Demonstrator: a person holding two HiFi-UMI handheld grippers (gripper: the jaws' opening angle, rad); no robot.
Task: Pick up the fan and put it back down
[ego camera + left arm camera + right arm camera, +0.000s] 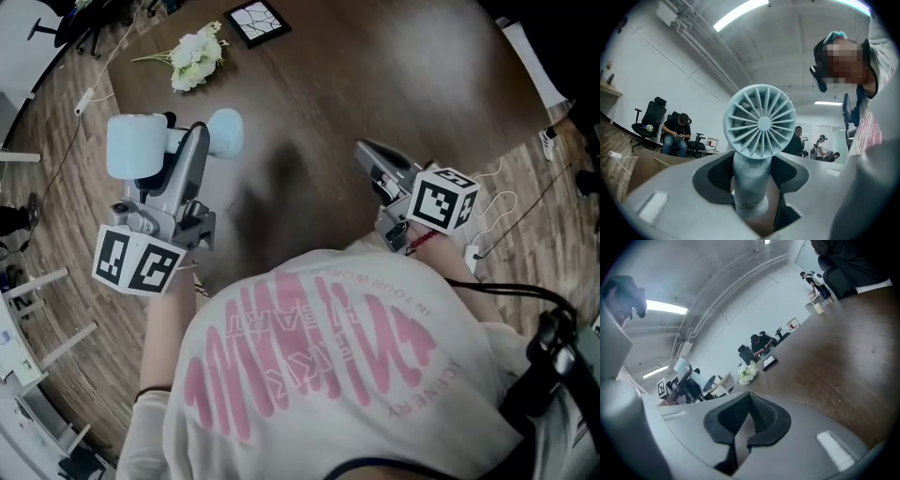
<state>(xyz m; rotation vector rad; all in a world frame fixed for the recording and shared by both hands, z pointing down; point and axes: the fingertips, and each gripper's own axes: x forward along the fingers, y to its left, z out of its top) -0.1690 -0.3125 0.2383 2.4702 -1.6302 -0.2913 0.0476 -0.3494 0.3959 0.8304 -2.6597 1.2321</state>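
Observation:
My left gripper [192,142] holds the light blue hand fan [136,145] in the air over the dark wooden table [375,84]. In the left gripper view the fan [759,124] has its ribbed round head toward the camera. Its handle runs down between the two pads [715,176], so the left gripper [750,190] is shut on the handle. My right gripper [368,155] hovers over the table's near right part. In its own view the right gripper [747,401] has its pads together at the tips with nothing between them.
A bunch of white flowers [197,56] and a black picture frame [256,21] lie at the table's far side. Both also show in the right gripper view, flowers [749,373] and frame [768,362]. Cables [80,103] trail on the floor at left. A person sits on office chairs [677,133] beyond.

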